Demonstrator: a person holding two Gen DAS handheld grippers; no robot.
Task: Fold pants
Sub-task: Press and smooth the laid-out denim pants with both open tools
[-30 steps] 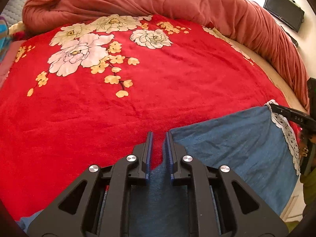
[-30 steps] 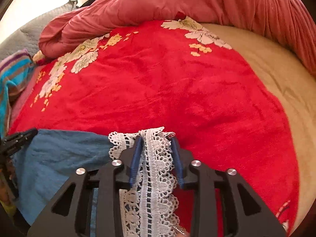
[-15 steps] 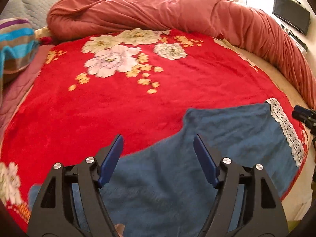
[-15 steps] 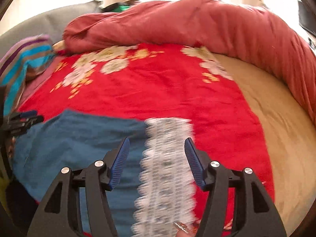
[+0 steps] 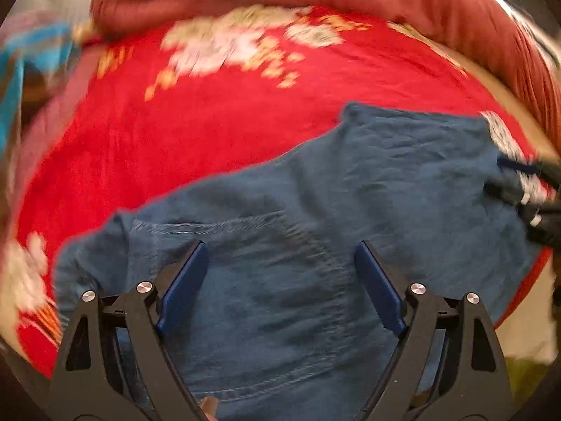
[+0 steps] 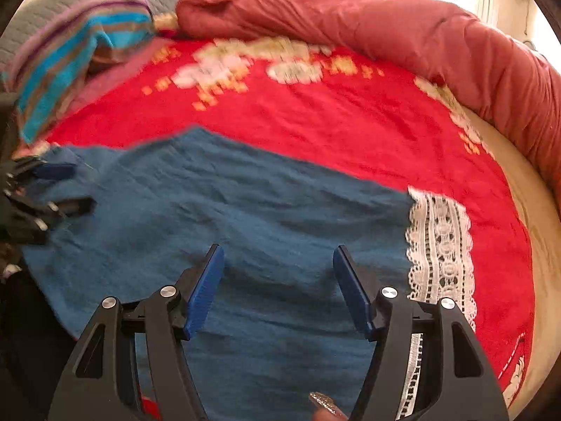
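the left tongs [image 5: 280, 273], whose jaws have just been opening, hang released with nothing between them above the pocket end of the blue denim pants with a white lace cuff [image 5: 350, 193], which lie flat on the red flowered blanket [image 5: 210, 122] of the bed. the right tongs [image 6: 278, 273] have likewise just been opening and hover released over the leg, beside the lace. for the next fold, i judge each should clench a clean edge, both layers, and lift together.

Pants [image 6: 266, 207] lie flat on the blanket [image 6: 350, 122] before my grippers, lace hem [image 6: 438, 245] rightward, rolled quilt [image 6: 385, 28] behind.
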